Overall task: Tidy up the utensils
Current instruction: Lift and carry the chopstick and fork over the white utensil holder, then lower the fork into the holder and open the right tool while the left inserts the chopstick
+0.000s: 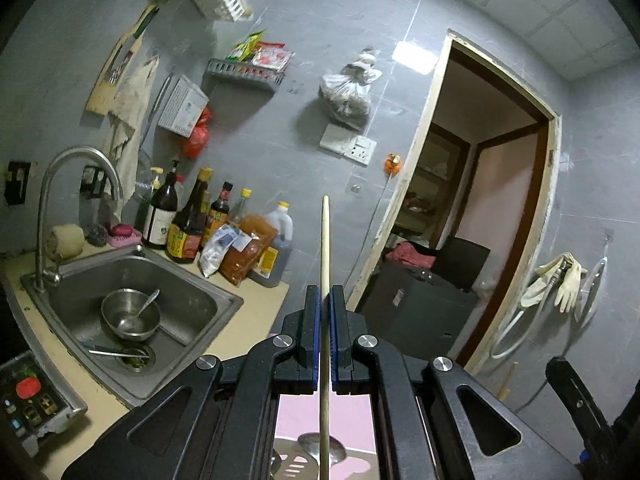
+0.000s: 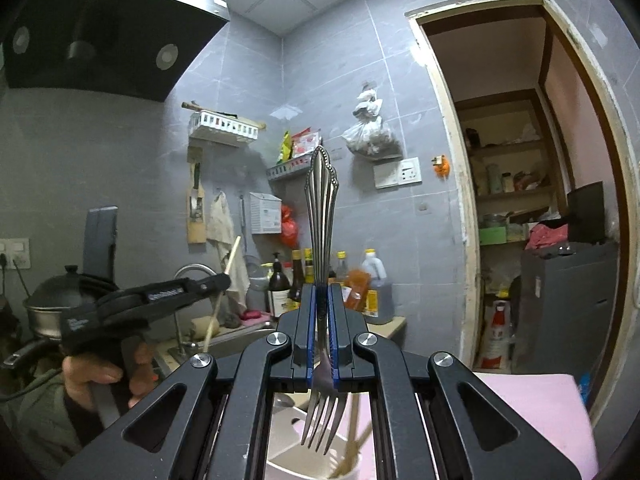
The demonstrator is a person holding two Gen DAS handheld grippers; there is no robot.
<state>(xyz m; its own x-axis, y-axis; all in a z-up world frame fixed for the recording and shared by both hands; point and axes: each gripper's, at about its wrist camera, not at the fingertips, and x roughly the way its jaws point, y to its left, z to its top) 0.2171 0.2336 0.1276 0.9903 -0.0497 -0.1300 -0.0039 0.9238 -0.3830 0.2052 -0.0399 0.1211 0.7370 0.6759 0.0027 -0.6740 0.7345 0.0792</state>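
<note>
My left gripper is shut on a pale wooden chopstick that stands upright between the blue pads, its tip pointing up. Below it lie a metal spoon and a slotted metal piece on a pink surface. My right gripper is shut on a silver fork, ornate handle up, tines hanging down over a white cup with chopsticks in it. In the right wrist view the left gripper shows at the left, held by a hand, with the chopstick tilted in it.
A steel sink at the left holds a metal bowl with a spoon. Sauce bottles and packets stand behind it on the counter. An open doorway is at the right. A pot and range hood are far left.
</note>
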